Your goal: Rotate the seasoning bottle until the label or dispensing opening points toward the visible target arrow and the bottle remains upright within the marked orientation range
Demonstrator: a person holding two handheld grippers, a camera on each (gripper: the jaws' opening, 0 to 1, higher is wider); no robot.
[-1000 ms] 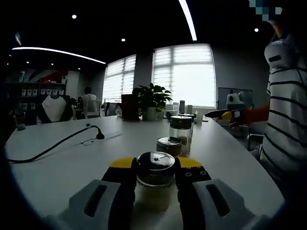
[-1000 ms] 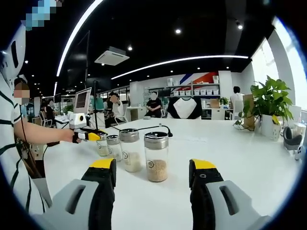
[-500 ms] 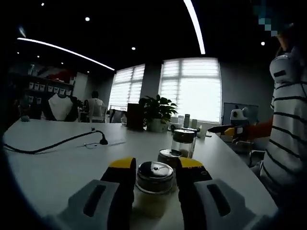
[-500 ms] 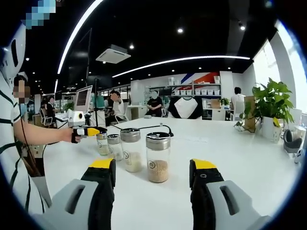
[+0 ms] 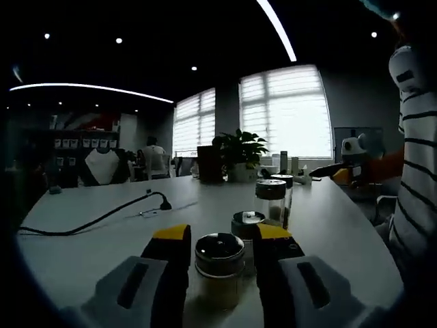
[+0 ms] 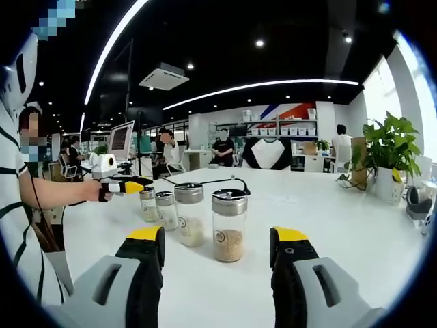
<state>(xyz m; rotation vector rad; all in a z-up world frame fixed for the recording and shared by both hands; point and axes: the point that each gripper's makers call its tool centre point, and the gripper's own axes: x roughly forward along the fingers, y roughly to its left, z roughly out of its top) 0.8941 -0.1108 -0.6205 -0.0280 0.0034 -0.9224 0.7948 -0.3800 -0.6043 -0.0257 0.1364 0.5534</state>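
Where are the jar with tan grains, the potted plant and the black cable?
Jar with tan grains point(image 6: 229, 244), right gripper view, on its glass body.
Potted plant point(image 6: 384, 147), right gripper view, on its leaves.
Black cable point(image 5: 89, 222), left gripper view, mid-length on the table.

Four bottles point(image 6: 186, 217) in tight row; bare table point(image 6: 355, 225) beside.

Left gripper view dim, backlit by windows point(image 5: 283, 109); right brighter; edges curved.

Four seasoning bottles point(image 6: 228, 227) stand in a row on the surface point(image 6: 355, 225), a cable point(image 5: 89, 221) lying beyond them and a potted plant point(image 6: 386, 154) at its far edge.
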